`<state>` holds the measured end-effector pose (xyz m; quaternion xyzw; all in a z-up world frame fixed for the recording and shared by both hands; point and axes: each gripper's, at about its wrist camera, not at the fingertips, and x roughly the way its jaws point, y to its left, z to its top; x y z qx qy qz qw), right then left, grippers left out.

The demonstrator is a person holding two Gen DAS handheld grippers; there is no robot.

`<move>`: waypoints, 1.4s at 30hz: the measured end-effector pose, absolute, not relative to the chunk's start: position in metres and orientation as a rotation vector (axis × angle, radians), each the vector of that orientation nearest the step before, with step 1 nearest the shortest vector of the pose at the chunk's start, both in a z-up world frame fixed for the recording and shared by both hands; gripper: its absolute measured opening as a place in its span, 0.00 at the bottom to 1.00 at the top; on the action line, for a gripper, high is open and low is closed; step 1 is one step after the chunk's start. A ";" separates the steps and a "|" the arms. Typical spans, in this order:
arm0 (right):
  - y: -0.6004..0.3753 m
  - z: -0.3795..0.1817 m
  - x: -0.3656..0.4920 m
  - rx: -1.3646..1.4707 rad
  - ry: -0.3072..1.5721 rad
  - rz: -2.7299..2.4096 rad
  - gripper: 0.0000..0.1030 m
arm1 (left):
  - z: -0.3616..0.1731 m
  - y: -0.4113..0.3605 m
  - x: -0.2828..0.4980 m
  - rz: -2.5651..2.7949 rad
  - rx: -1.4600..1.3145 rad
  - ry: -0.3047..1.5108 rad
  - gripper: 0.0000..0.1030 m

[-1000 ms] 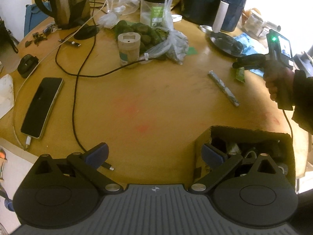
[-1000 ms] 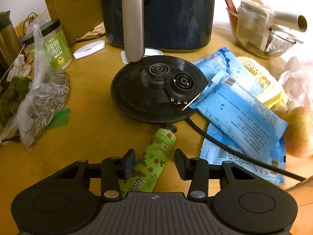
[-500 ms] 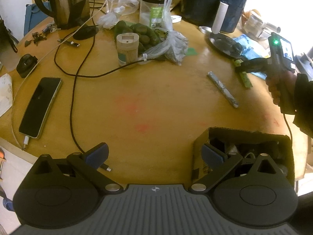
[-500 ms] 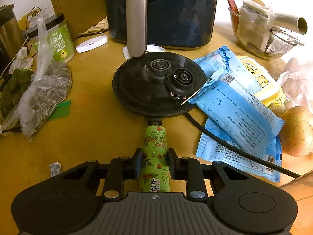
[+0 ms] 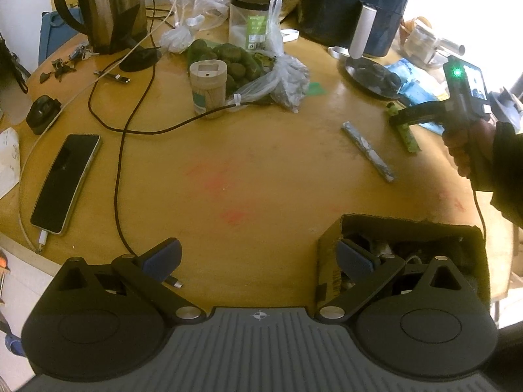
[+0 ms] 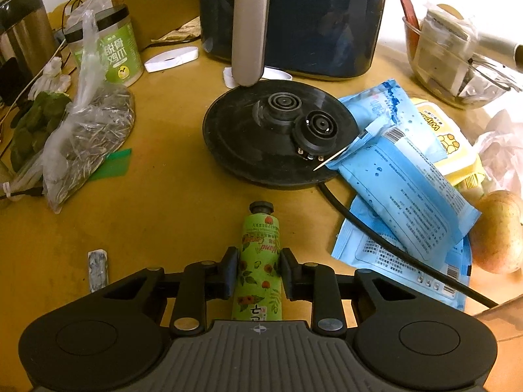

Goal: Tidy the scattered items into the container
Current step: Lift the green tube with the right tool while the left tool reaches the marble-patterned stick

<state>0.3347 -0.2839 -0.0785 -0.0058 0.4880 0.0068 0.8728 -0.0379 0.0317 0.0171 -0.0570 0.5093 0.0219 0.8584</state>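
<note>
The right gripper (image 6: 258, 272) clamps a green tube (image 6: 260, 261), left gripper (image 5: 258, 256) gapes; the cardboard box (image 5: 330, 261) is part-filled, and a grey stick (image 5: 367, 151) remains out.

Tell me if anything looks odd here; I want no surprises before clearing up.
The cardboard box has a ragged, torn top edge. A loose black connector part and a toothpick lie on the kettle base, while the kettle stands elsewhere on the table.

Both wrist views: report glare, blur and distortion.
Left wrist view: the top right corner is blown out white, the round table bows from fisheye, and far clutter is soft. Right wrist view: the upper right is washed out beside the glass bowl; the green tube is sharp.
</note>
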 end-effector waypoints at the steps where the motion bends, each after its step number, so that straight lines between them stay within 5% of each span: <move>1: -0.284 -0.078 0.335 -0.017 1.020 0.016 0.29 | 0.017 0.032 -0.038 0.045 -0.119 1.068 1.00; 15: -0.271 -0.035 0.281 -0.160 0.897 0.120 0.28 | 0.025 0.021 -0.027 -0.022 -0.085 1.031 1.00; 42: -0.295 0.016 0.138 0.010 0.877 -0.020 0.29 | 0.020 -0.048 0.045 -0.306 0.094 0.945 1.00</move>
